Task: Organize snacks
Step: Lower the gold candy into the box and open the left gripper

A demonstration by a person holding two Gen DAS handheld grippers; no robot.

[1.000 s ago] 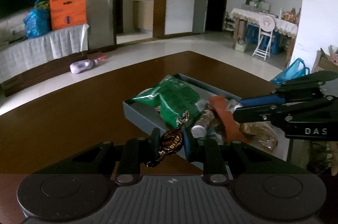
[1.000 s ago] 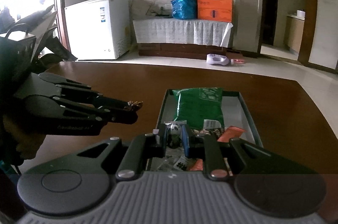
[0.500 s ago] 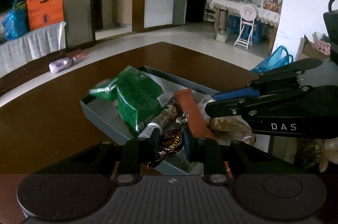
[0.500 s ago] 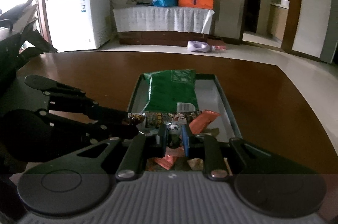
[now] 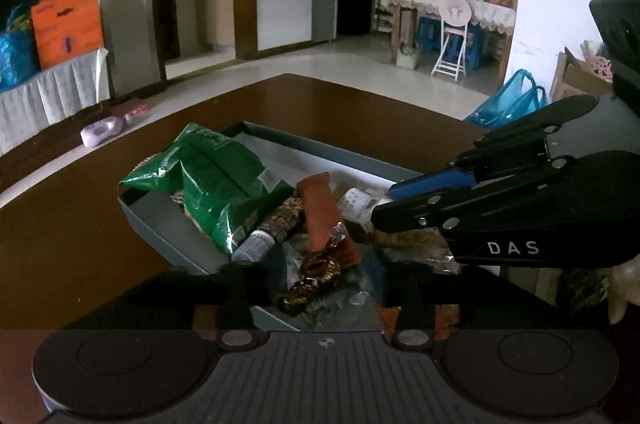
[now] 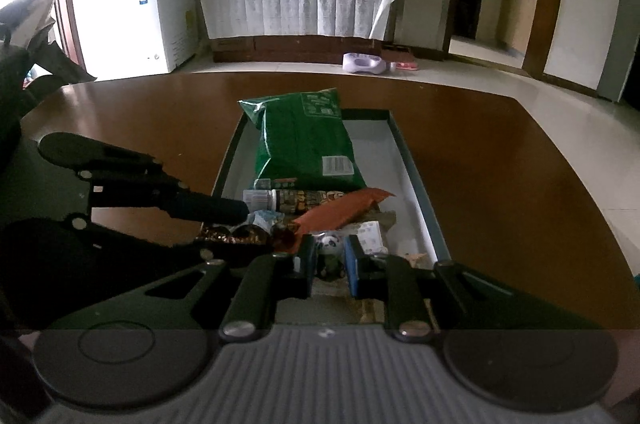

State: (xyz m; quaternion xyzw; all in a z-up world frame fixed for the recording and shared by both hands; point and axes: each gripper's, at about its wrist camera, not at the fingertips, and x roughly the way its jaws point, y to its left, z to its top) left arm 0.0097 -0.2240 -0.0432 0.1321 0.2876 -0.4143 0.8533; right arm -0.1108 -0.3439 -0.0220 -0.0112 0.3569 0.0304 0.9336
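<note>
Nearest on the left side, the left gripper [image 5: 324, 280] hangs over the near end of the grey tray [image 5: 160, 224], its fingers blurred and spread wide. A brown-wrapped candy [image 5: 316, 274] sits between them, lying loose on the heap of snacks, touching neither finger as far as I can tell. From the right, the right gripper [image 6: 328, 258] is pinched narrow on a small panda-printed sweet [image 6: 330, 246], low over the same end of the tray.

Just beyond the candy lies an orange packet [image 5: 320, 220], and beside it a patterned tube [image 5: 276, 224] with a white cap. Behind these a big green bag [image 6: 306, 139] takes up the middle of the tray, its far edge over the rim. The far right part of the tray floor shows bare. All of it rests on a brown table [image 6: 480, 159].
</note>
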